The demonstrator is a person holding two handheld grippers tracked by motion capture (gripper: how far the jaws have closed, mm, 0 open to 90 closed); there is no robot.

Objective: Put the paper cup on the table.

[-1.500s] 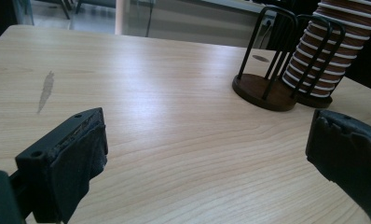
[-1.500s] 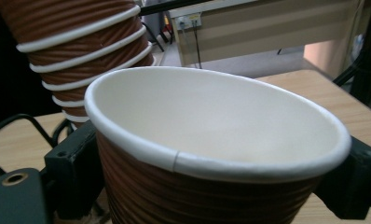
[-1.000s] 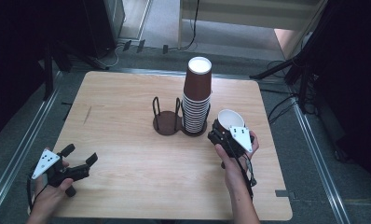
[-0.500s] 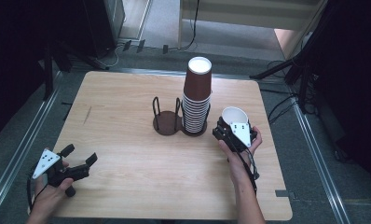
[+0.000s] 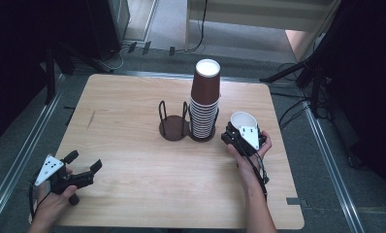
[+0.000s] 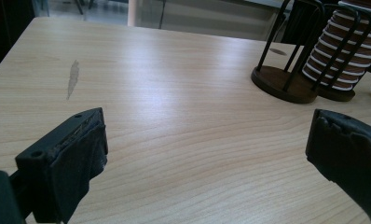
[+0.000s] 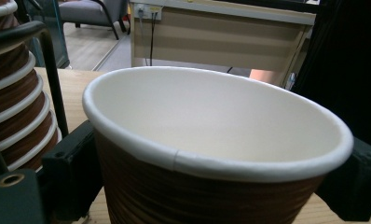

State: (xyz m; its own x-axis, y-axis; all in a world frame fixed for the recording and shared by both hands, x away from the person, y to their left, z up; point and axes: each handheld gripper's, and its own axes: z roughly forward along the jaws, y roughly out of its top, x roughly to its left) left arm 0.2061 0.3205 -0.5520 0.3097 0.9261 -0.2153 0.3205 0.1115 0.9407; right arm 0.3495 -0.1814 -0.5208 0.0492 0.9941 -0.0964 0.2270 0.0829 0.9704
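Right fingers (image 7: 76, 172): clamped on either side of a single paper cup (image 7: 211, 154), held upright just right of the cup stack (image 5: 204, 104).
Left fingers (image 6: 62, 172): spread apart, holding nothing, low over the near left tabletop (image 5: 133, 141).
Doing it well: I'd grip lightly; thin walls buckle. Keep the cup level and clear of the holder's wires.
Cup: brown ribbed outside, smooth white inside, rolled rim.
Holder (image 5: 174, 124): dark round bases, thin black wire loops.
Tabletop: pale wood grain, one grey smear.
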